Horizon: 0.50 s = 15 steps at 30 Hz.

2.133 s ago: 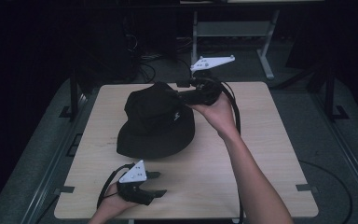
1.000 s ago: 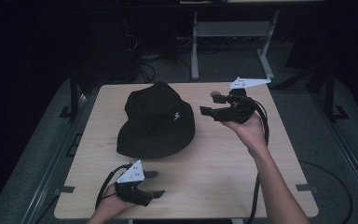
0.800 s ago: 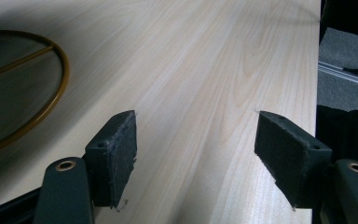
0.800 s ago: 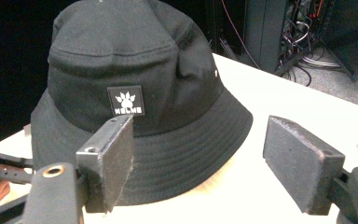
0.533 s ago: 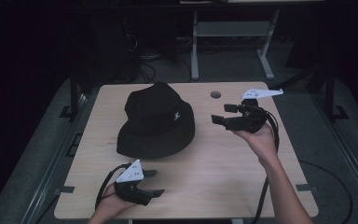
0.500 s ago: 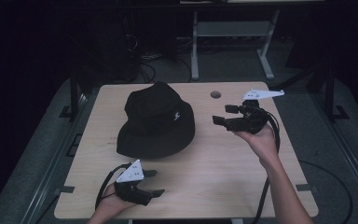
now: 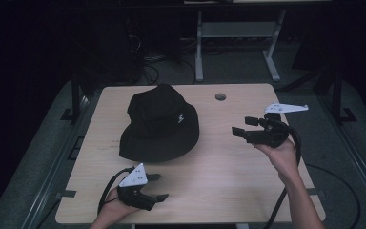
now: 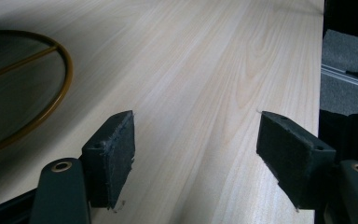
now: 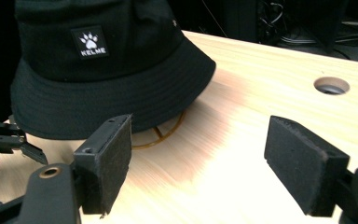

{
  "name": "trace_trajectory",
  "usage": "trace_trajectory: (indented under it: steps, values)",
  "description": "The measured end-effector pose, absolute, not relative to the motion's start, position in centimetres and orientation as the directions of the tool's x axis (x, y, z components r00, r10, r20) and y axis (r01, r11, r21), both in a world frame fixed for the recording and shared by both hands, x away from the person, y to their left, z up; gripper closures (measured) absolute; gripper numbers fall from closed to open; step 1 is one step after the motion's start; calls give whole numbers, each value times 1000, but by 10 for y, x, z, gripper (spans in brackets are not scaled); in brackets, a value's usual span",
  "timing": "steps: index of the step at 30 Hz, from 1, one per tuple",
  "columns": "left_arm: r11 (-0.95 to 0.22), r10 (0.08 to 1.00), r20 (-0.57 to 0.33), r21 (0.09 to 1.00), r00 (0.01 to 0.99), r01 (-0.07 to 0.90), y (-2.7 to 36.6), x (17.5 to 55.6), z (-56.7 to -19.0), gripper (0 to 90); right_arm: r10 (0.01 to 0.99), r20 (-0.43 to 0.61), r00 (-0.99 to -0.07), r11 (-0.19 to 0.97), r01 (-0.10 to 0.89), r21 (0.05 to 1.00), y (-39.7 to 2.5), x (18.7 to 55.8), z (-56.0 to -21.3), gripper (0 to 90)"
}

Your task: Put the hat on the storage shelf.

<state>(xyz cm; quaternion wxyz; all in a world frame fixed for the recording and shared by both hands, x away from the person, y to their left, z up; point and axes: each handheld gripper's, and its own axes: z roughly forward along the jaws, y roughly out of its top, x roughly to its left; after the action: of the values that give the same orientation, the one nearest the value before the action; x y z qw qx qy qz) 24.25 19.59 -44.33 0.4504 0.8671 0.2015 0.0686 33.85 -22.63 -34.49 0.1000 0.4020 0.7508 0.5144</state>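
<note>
Pale wood grain is running under both pairs of tongs, and that light table [image 7: 248, 191] is sitting in a very dark room. At the near left edge the left gripper [image 7: 158, 187] is resting low over the boards in the person's left hand [image 7: 112, 212], its jaws standing wide apart with nothing between them; in the left gripper view, bare wood is showing between the two black pads [image 8: 112, 158]. Its cable is looping back beside the wrist. Over on the right side, the right gripper [image 7: 242, 126] is hovering above the table in the right hand [image 7: 282, 155], jaws spread wide and empty, pointing across toward the hat. The black bucket hat [image 7: 161, 124] is sitting crown-up at the middle of the table, toward the far half, well apart from both grippers. A thin yellow-brown ring [image 9: 161, 135] is peeking out from under its brim. Beyond the hat, a round hole [image 7: 220, 97] is showing in the tabletop near the far edge. Behind the table, the white legs of a stand [image 7: 200, 52] and a tangle of cables on the grey floor are catching what little light there is. On the hat's crown, a small patch [image 9: 89, 43] is showing a white paw print above the word KELME.
</note>
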Motion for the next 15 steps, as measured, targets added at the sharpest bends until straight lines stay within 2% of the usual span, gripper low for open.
trace_trajectory:
  steps: [15]
  values:
    - [-518,434,-48,804,900,292,199,240,-443,273,755,310,-577,58,531,846,-268,312,-376,222]
